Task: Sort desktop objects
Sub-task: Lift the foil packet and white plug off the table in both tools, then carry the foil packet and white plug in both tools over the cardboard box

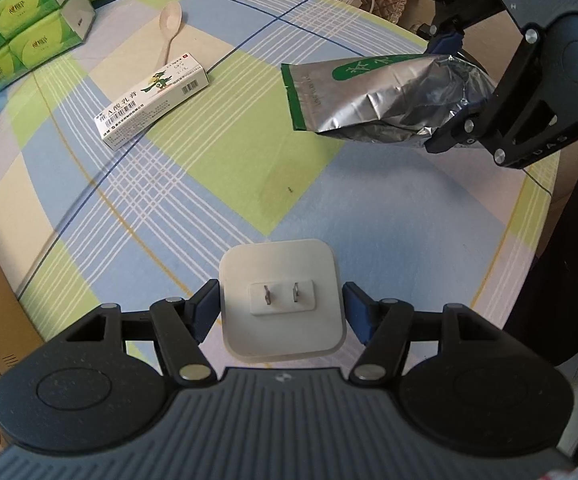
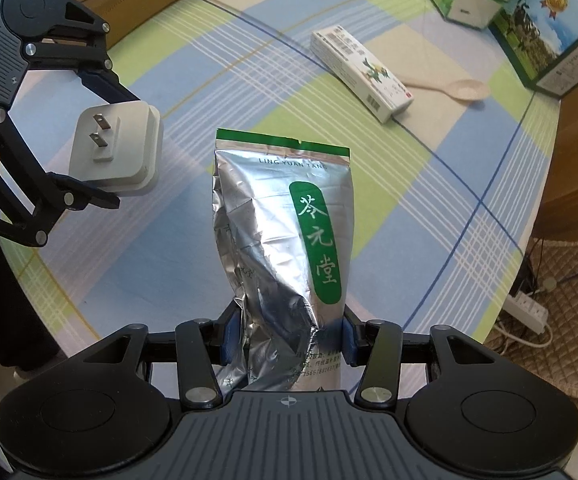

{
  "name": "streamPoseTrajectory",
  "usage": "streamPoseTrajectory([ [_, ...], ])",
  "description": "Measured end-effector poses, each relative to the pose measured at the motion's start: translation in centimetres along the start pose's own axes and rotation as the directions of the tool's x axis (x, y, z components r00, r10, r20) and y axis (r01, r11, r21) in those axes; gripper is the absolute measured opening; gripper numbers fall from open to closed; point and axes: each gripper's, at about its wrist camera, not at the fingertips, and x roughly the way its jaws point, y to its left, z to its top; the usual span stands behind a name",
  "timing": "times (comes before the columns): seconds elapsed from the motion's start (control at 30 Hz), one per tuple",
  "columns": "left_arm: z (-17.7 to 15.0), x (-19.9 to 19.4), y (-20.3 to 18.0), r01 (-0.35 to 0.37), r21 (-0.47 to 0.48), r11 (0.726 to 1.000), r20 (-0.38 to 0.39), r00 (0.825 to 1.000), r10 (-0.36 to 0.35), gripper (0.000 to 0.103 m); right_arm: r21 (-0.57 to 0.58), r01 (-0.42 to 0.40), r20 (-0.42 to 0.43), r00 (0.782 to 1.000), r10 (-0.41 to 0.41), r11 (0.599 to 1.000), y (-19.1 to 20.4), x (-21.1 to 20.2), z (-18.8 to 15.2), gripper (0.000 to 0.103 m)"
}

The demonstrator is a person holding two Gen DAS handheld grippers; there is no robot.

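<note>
the checked tablecloth point(image 1: 217, 184) covers the round table, and over it the right gripper point(image 2: 287, 332) is clamped on the lower end of one crinkled foil pouch point(image 2: 285, 216), while the left gripper point(image 1: 281, 312) grips one white plug adapter point(image 1: 281, 300) by its sides, prongs up. one white medicine box point(image 1: 157, 106) and one pale spoon point(image 1: 169, 30) lie touching at the far side, not yet sorted. the likeliest slip is the pouch sagging or sliding out, since the foil is soft and held only at one end, or the smooth adapter twisting in its narrow grip.
</note>
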Motion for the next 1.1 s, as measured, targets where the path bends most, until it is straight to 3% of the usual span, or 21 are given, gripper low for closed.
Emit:
streamPoseTrajectory([
  [0.6, -1.2, -4.6, 1.0, -0.012, 0.001, 1.0, 0.02, 1.0, 0.012, 0.061, -0.07, 0.024, 0.029, 0.999, -0.022, 0.997, 2.7, -3.3, 2.0, 0.045],
  [1.1, -3.7, -10.3, 3.4, -0.047, 0.007, 0.999, 0.023, 0.999, 0.047, 0.061, -0.157, 0.035, 0.086, 0.996, -0.022, 0.987, 6.1, -6.9, 6.5, 0.046],
])
